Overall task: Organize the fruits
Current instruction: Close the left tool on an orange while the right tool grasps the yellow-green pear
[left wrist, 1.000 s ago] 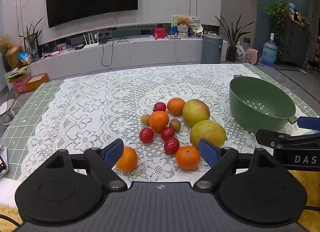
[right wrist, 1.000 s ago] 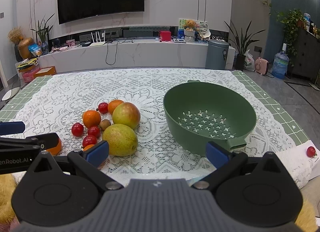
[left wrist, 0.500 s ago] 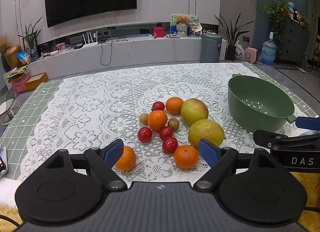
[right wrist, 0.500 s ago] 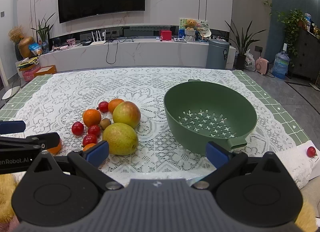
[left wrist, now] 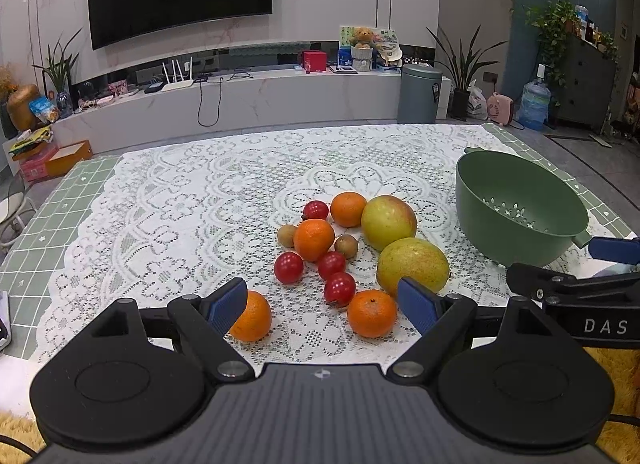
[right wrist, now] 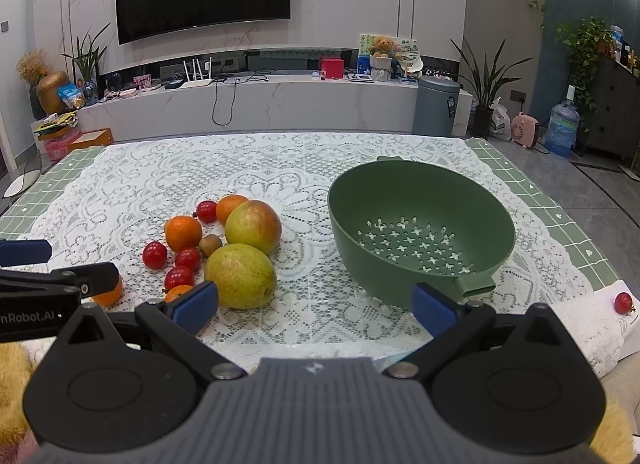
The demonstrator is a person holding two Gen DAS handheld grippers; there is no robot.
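A cluster of fruit lies on the lace tablecloth: two mangoes [left wrist: 412, 264] [left wrist: 388, 221], several oranges [left wrist: 314, 239], red tomatoes [left wrist: 339, 288] and two small brown kiwis [left wrist: 346, 246]. The green colander [left wrist: 516, 207] stands empty to the right; it also shows in the right wrist view [right wrist: 420, 223]. My left gripper [left wrist: 322, 302] is open and empty just short of the nearest oranges [left wrist: 372, 314]. My right gripper [right wrist: 316, 306] is open and empty, in front of the colander and the near mango [right wrist: 240, 276].
A single red tomato [right wrist: 623, 302] lies on white paper at the table's right front corner. The lace cloth [left wrist: 200, 203] covers a green tiled table. A TV, sideboard, bin and plants are behind the table.
Both grippers have shifted only slightly; the left view has eased back a little from the fruit. Nothing was taken or let go.
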